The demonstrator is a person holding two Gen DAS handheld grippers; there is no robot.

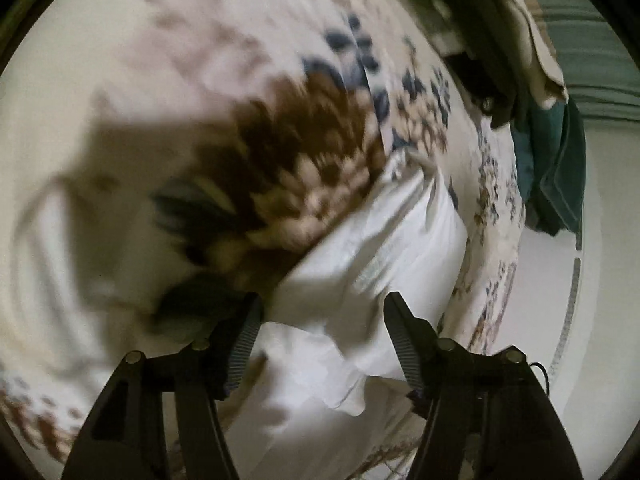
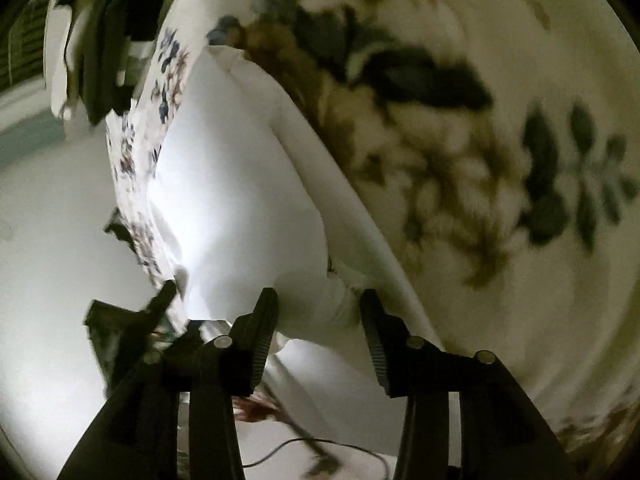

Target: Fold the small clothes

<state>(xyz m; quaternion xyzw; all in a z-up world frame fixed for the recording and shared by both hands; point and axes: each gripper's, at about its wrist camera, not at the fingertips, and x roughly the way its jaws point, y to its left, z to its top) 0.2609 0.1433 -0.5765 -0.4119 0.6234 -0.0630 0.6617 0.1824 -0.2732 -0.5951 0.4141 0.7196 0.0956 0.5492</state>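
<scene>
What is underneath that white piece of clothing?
The white garment lies on a cream bedspread printed with brown and blue flowers, which shows all around it. Whatever sits directly beneath the cloth is covered, so more pattern or anything else there cannot be seen.

Readable text: none in either view.
White garment (image 1: 372, 248): a faint greenish patch at centre right of the left view, too blurred to read.
Flowered bedcover (image 2: 460, 152): pattern only, no lettering.
</scene>
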